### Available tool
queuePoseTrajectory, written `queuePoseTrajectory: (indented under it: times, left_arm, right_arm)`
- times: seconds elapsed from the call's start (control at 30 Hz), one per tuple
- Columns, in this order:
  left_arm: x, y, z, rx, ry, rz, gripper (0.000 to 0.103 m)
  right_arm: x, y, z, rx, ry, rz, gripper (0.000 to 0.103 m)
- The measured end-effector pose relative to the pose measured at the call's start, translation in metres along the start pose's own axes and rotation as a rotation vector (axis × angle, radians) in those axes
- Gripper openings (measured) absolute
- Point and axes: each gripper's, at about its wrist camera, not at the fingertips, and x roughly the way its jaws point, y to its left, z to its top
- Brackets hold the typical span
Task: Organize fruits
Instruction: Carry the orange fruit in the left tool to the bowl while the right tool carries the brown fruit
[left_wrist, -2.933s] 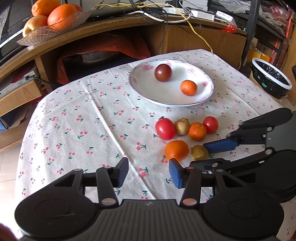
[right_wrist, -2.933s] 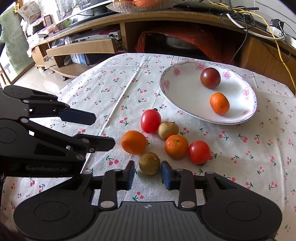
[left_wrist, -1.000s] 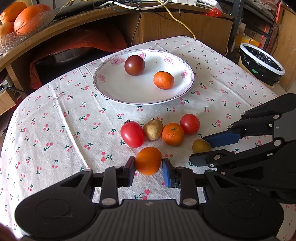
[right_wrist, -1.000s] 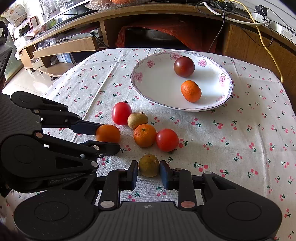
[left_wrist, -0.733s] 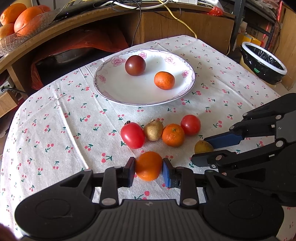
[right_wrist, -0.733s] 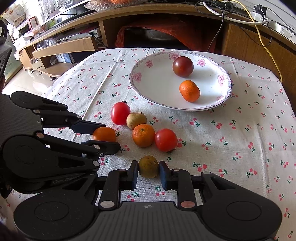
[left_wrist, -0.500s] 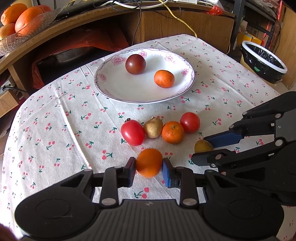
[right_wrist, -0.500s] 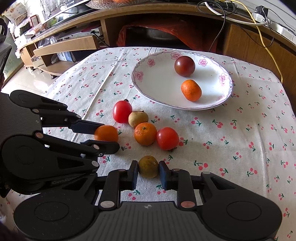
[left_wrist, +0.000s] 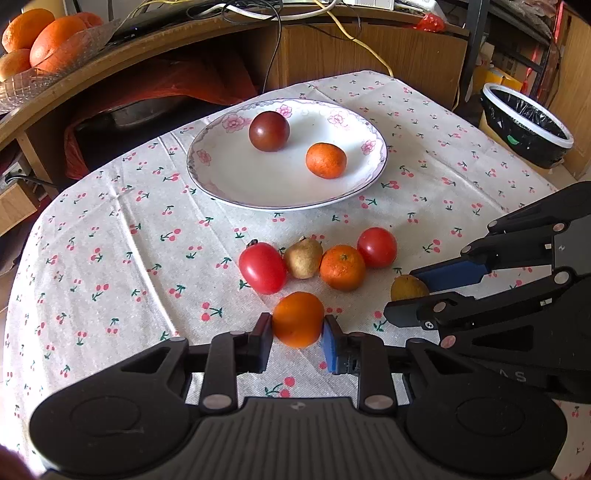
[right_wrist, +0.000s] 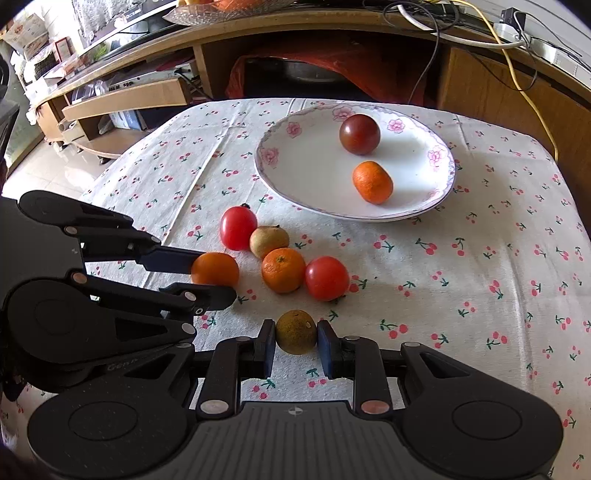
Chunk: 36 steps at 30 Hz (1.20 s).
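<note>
Orange fills my left claw (left_wrist: 297, 334): both pads press the sides of the orange (left_wrist: 297, 318), jaws narrowed to just its width, near the front of the cherry-print cloth (left_wrist: 110, 229). From the right camera I see the same claw (right_wrist: 212, 275) reaching in from the left, one finger above and one below that orange (right_wrist: 215, 268).

Just beyond it lies a row of loose fruit, left to right: a red tomato (left_wrist: 262, 267), a small brown pear (left_wrist: 303, 257) touching it, a tangerine (left_wrist: 342, 267) against the pear, and a second tomato (left_wrist: 376, 246) beside that.

Farther right, my right claw (right_wrist: 295, 345) is pinching a dull yellow-green fruit (right_wrist: 296, 331), pads flat on both its sides and closed to its width. In the left view that fruit (left_wrist: 405, 287) peeks out between the right claw's fingers (left_wrist: 448, 275). I cannot tell whether either held fruit rests on the cloth or sits just off it.

At the far side sits the white flowered plate (left_wrist: 221, 173) with two pieces well apart from the loose row: a dark plum-coloured tomato (left_wrist: 269, 131) on the left and a tangerine in the plate (left_wrist: 325, 160) to its right, nearer me.
</note>
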Motion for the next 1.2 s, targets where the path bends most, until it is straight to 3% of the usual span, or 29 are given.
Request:
queuePoseTrajectory:
  times: [0.83,1.2]
  left_arm:
    - [-0.020,0.005,0.025,-0.018,-0.085,0.004,0.036]
    - [-0.023,0.011,0.055,-0.034,-0.147,0.027,0.036]
  right_arm:
    - [-0.019,-0.001,0.020,-0.009,-0.073,-0.046,0.021]
    - [-0.025,-0.009,0.046,-0.014,-0.126,-0.075,0.021]
